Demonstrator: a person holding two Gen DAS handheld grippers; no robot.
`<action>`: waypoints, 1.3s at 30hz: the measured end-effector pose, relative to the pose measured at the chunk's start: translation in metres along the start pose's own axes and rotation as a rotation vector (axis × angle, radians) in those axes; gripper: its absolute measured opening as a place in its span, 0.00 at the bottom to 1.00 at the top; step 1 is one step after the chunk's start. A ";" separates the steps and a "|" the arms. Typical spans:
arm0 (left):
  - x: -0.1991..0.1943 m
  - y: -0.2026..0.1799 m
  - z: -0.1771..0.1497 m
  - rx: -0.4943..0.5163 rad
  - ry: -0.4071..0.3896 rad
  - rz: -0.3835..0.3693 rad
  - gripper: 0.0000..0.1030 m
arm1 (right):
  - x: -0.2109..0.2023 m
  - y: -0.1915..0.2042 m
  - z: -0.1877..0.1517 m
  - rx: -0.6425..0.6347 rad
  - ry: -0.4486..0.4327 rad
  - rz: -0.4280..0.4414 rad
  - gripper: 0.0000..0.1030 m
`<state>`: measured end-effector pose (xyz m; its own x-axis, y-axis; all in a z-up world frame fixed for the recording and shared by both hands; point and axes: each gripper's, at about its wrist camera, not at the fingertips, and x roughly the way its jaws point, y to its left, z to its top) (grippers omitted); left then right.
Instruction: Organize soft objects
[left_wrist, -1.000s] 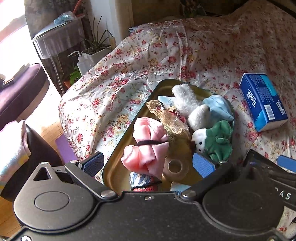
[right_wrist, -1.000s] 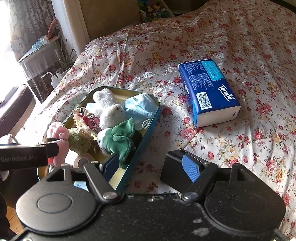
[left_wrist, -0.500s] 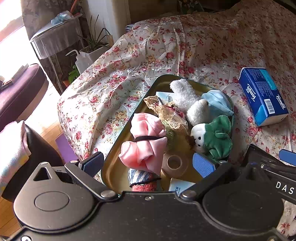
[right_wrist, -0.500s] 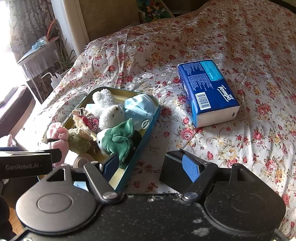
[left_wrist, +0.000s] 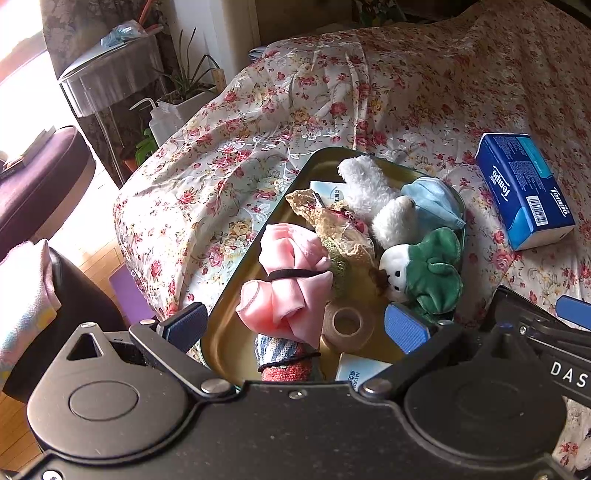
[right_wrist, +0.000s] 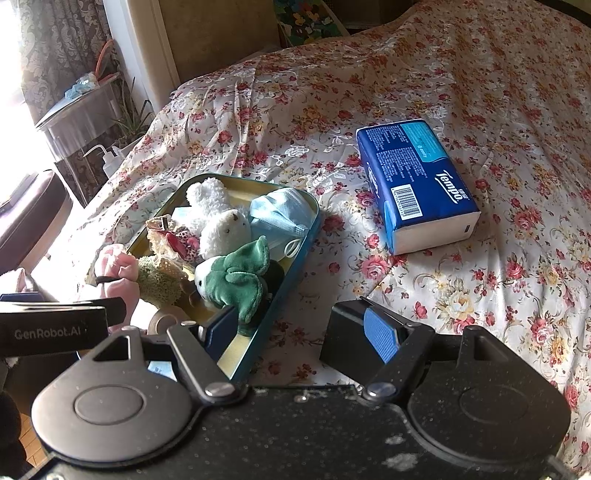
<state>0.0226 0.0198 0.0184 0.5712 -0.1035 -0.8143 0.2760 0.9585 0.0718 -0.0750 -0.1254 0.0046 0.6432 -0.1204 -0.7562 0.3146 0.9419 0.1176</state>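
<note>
A gold metal tray (left_wrist: 236, 321) with a teal outer wall (right_wrist: 295, 258) lies on the floral bedspread, full of soft things: a pink cloth bundle (left_wrist: 291, 284), a white plush (left_wrist: 373, 195), a green-and-white plush (left_wrist: 424, 273), a blue face mask (left_wrist: 432, 203), a lace pouch (left_wrist: 332, 225), a tape roll (left_wrist: 345, 326). My left gripper (left_wrist: 295, 326) is open and empty, hovering above the tray's near end. My right gripper (right_wrist: 299, 330) is open and empty over the tray's right rim. A blue Tempo tissue pack (right_wrist: 417, 184) lies on the bed to the right.
The bed's corner drops off left of the tray. Beyond it stand a purple stool (left_wrist: 33, 173), a glass side table (left_wrist: 110, 77), a potted plant (left_wrist: 188, 88) and a squeeze bottle (left_wrist: 162, 122). A dark chair with a towel (left_wrist: 22, 295) is at the near left.
Both grippers have drawn back slightly from the tray, so the tray and tissue pack sit a little farther off. Both stay open; nothing in the tray has moved.
</note>
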 end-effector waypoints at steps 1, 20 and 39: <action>0.000 0.001 0.000 -0.001 0.000 -0.001 0.96 | 0.000 0.000 0.000 0.000 0.000 0.000 0.73; 0.000 -0.001 -0.002 0.002 0.007 -0.005 0.96 | -0.001 0.003 0.001 -0.001 -0.002 0.005 0.73; 0.002 0.001 -0.001 -0.002 0.022 -0.018 0.96 | -0.002 0.004 0.000 -0.004 -0.001 0.012 0.73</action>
<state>0.0233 0.0208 0.0164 0.5494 -0.1146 -0.8277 0.2840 0.9572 0.0560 -0.0750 -0.1214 0.0066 0.6475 -0.1090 -0.7543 0.3037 0.9446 0.1243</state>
